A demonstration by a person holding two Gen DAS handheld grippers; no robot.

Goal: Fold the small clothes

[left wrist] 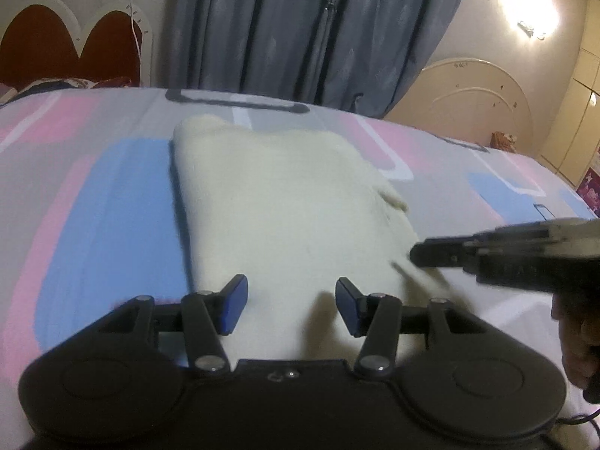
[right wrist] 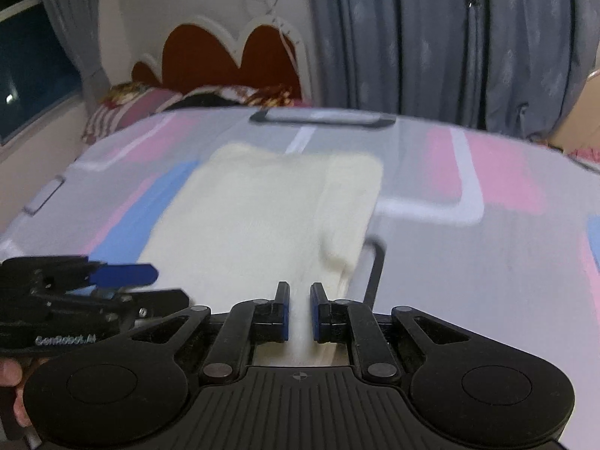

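- A cream-white, soft knitted garment is seen laid flat on a bed sheet printed in pink, blue and grey blocks, its near hem lying close under both tools.
- The garment appears already narrowed into a long panel, with one side seemingly turned in along the right edge; this is judged an early fold, though motion blur leaves the layers unclear.
- The left gripper is held with its blue-padded fingers parted over the near hem, nothing being clamped.
- The right gripper is shown nearly closed, a narrow gap remaining; whether cloth is pinched cannot be told.
- A lengthwise fold, bringing the near hem to the far end, is judged still to be done.
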